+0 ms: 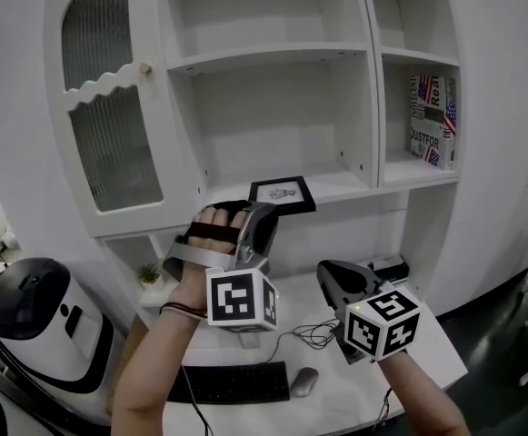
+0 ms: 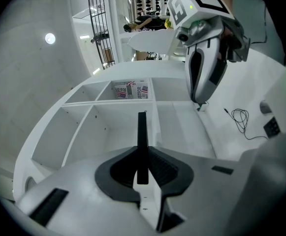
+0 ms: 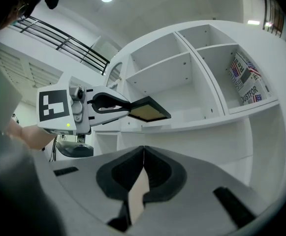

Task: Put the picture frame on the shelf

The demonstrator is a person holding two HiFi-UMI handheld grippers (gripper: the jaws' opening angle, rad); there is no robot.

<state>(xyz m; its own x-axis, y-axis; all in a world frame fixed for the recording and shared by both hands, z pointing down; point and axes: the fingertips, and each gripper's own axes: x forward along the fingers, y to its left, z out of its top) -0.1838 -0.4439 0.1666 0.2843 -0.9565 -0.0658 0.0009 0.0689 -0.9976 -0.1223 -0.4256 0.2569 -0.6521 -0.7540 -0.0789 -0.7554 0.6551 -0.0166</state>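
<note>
A black picture frame (image 1: 283,194) with a pale print hangs nearly flat just above the white shelf ledge (image 1: 354,187), in front of the middle bay. My left gripper (image 1: 260,211) is shut on its near edge. In the left gripper view the frame (image 2: 142,141) shows edge-on as a thin black bar pinched between the jaws. From the right gripper view I see its brown back (image 3: 149,110) sticking out of the left gripper (image 3: 117,105). My right gripper (image 1: 330,272) hangs lower right over the desk, shut and holding nothing (image 3: 143,149).
Books (image 1: 433,119) stand in the right shelf bay. A ribbed-glass cabinet door (image 1: 109,107) is at the left. On the desk (image 1: 427,348) lie a keyboard (image 1: 232,384), a mouse (image 1: 304,380) and a cable (image 1: 313,336); a small plant (image 1: 148,274) sits lower left.
</note>
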